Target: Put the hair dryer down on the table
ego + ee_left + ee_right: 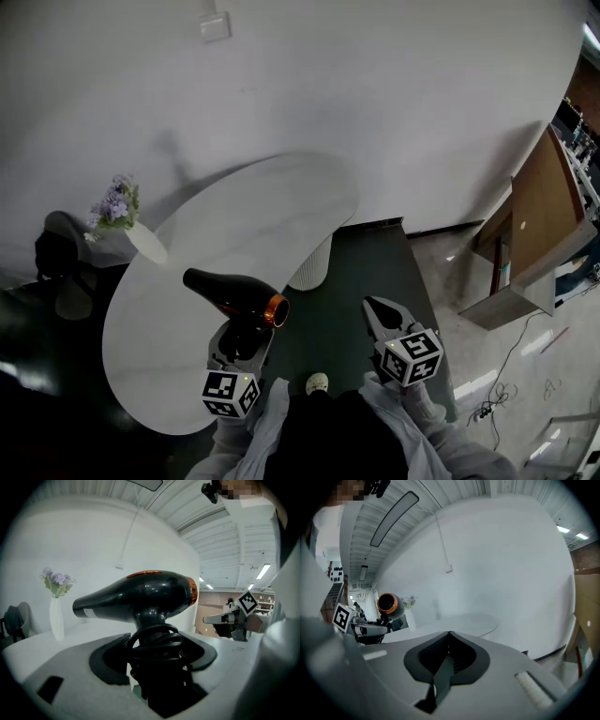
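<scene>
A black hair dryer [232, 295] with an orange ring at its rear is held level above the near right part of the white table [187, 281]. Its nozzle points left. My left gripper [246, 335] is shut on the dryer's handle, where the black cord is wound. In the left gripper view the hair dryer [140, 597] stands upright out of the left gripper [154, 641]. My right gripper [378, 314] hovers to the right over the dark floor, shut with nothing in it. In the right gripper view the right gripper [449, 634] has its tips together, and the hair dryer's orange end [387, 603] shows at the left.
A white vase of purple flowers [120, 214] stands on the table's far left end. A dark chair [56, 255] sits beside it. The table's ribbed white pedestal [310, 266] rests on a dark green carpet [375, 262]. Wooden panels [539, 220] and floor cables [487, 398] lie at the right.
</scene>
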Demonstrator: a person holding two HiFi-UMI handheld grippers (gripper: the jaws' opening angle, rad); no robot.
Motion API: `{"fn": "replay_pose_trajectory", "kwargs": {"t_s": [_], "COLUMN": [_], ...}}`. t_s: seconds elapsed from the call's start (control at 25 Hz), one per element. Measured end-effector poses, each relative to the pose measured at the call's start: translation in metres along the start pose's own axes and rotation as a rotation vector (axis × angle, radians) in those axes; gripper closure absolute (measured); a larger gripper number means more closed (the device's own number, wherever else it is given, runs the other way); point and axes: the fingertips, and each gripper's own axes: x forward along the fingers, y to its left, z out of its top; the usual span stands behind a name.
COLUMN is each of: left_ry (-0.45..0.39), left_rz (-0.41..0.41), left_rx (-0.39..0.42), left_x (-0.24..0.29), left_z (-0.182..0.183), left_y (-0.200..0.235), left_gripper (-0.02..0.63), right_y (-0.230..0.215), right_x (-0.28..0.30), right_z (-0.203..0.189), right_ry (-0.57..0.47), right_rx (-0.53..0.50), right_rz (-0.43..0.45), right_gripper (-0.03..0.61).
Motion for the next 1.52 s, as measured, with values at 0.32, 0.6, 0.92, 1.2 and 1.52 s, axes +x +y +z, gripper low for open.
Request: {"fn": "replay_pose_trajectory", "kwargs": {"t_s": [0.32,0.6,0.92,1.2,1.52], "left_ry": [0.051,0.045,0.074,0.117,0.23], "left_rz": [0.048,0.113,0.144,0.151,0.223], "left_rx": [-0.067,-0.073,-0.062,-0.097,-0.154], "left_x": [0.029,0.071,0.177,0.283,0.376], "left_z": [-0.011,0.001,0.048,0.06,0.025], "left_y": [0.035,0.078,0.133,0.183,0.232], "left_gripper": [0.301,0.301,0.299,0.301,0.301], "right_y": [-0.005,-0.015,-0.071,-0.118,-0.15], "right_x": [0.062,0.136,0.235,0.317,0.387], "right_z": [-0.012,0.003,0.053,0.076,0.069], "right_ry": [0.098,0.11,0.123,0.171,0.279], "right_rx": [0.036,0.063,0.041,0.027,0.018], "right_rz": [0.065,0.171,0.217,0.246,0.289], "right_gripper": [0.566,0.566,0.566,0.566,0.566]}}
